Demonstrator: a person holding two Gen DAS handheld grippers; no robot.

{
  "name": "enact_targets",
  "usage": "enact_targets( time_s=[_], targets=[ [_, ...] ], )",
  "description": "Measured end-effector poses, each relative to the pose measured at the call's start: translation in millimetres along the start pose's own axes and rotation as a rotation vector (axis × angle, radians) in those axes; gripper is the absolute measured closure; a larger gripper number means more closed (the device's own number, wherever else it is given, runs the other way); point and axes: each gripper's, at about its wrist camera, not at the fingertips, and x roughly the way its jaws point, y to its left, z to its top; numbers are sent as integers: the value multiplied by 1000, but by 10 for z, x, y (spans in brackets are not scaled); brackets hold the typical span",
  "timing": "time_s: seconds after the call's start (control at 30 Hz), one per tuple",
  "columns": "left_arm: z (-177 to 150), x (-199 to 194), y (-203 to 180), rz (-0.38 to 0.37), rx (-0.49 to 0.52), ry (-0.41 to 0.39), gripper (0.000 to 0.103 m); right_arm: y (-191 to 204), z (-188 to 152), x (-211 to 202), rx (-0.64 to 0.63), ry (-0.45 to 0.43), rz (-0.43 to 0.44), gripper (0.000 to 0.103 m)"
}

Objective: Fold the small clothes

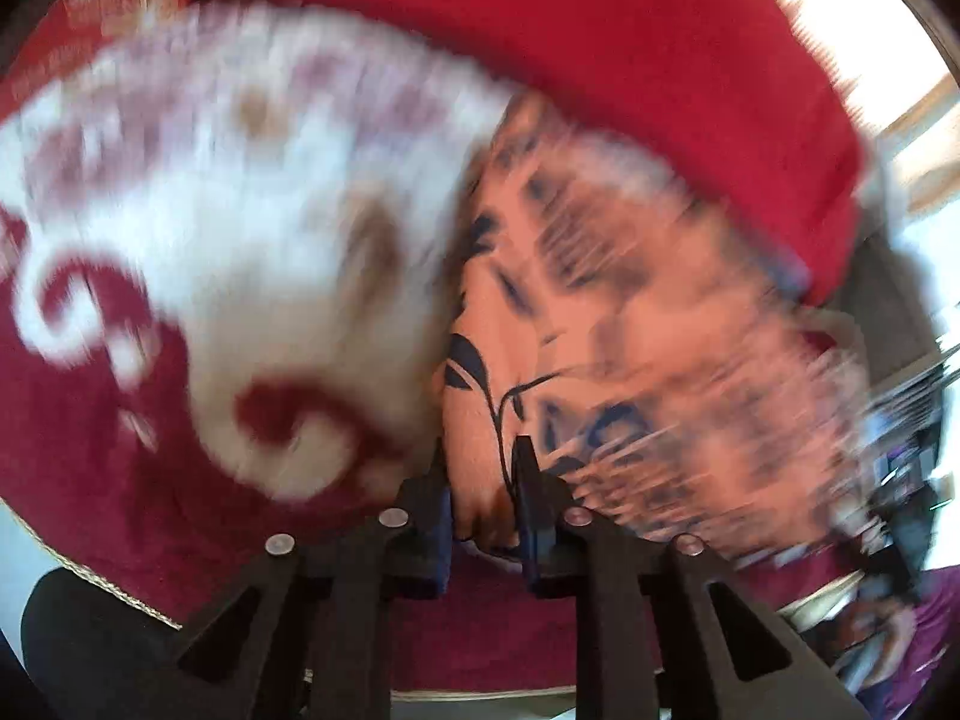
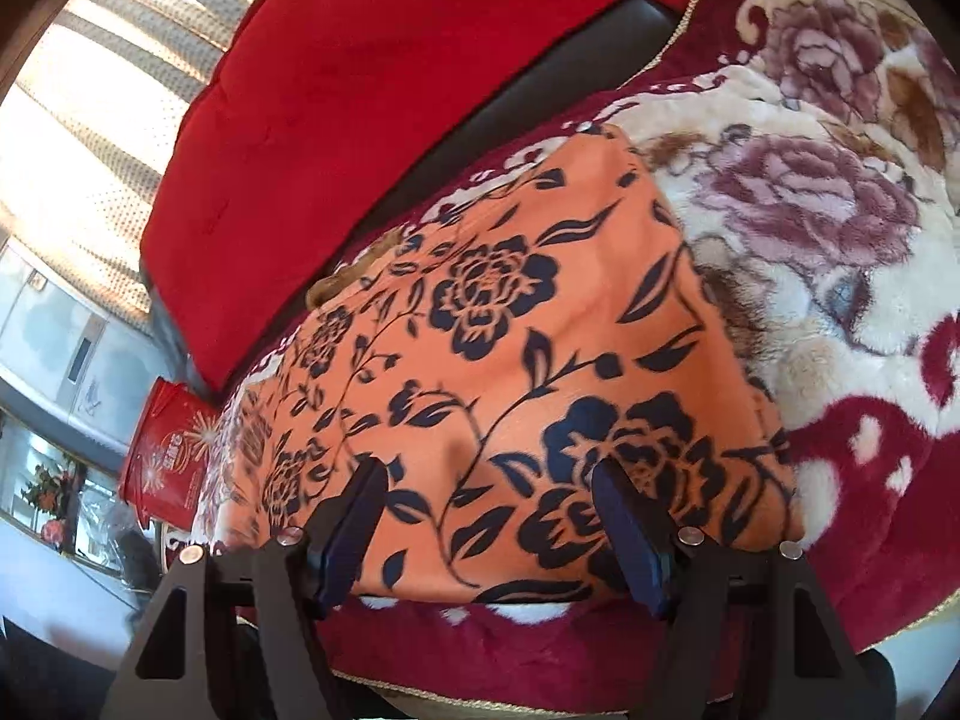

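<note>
While my left gripper (image 1: 480,450) pinches the orange floral cloth (image 1: 600,300), my right gripper (image 2: 489,468) hangs wide open over it.

Left wrist view is pretty smeared, but I can see both fingers clamped on a bunched edge of the cloth. From the right wrist I see the cloth spread flat on the maroon-and-cream rose blanket (image 2: 840,240), my fingers apart above its near edge. Red cushion (image 2: 360,90) sits behind it, red tin (image 2: 165,462) off to the left.
</note>
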Motion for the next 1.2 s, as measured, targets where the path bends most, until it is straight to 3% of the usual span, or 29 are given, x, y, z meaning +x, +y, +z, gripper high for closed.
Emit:
enact_targets(
  time_s=[0.07, 0.2, 0.3, 0.4, 0.43, 0.5, 0.63, 0.7, 0.77, 0.83, 0.93, 1.03, 1.1, 1.2],
  targets=[
    [35, -90, -31, -17, 9, -34, 66, -45, 17, -24, 16, 3, 2, 29],
    [277, -314, -187, -25, 87, -119, 34, -67, 68, -128, 0, -13, 7, 27],
    [670, -276, -257, -33, 98, -163, 30, -52, 205, -156, 1, -18, 36, 27],
    [1112, 44, -275, -52, 61, -110, 31, 11, 404, -53, -6, 22, 116, 27],
    [1248, 188, -301, -58, 49, -86, 33, 28, 496, 11, -9, 51, 152, 27],
    [1382, 381, -321, -50, 35, -52, 57, 34, 686, 121, -2, 76, 185, 27],
    [1516, 648, -326, -37, 29, -18, 85, -141, 1179, 475, 96, 153, 276, 27],
    [1535, 694, -322, -33, 34, -16, 94, -297, 1374, 640, 123, 165, 226, 31],
    [1541, 696, -318, -9, 43, -25, 96, -487, 1523, 748, 163, 176, 154, 75],
    [1576, 735, -288, 19, 48, -31, 96, -589, 1599, 708, 159, 134, 59, 79],
    [1594, 723, -239, 35, 32, -48, 92, -581, 1549, 561, 159, 100, 42, 73],
    [1536, 515, -284, 41, 47, -96, 86, -457, 1391, 229, 109, 31, 19, 20],
    [1430, 322, -294, 81, 80, -126, 60, -385, 1213, -74, 71, -18, -5, 18],
    [1189, -27, -447, 141, 148, -221, 40, -333, 910, -434, 34, -36, 23, 18]
  ],
)
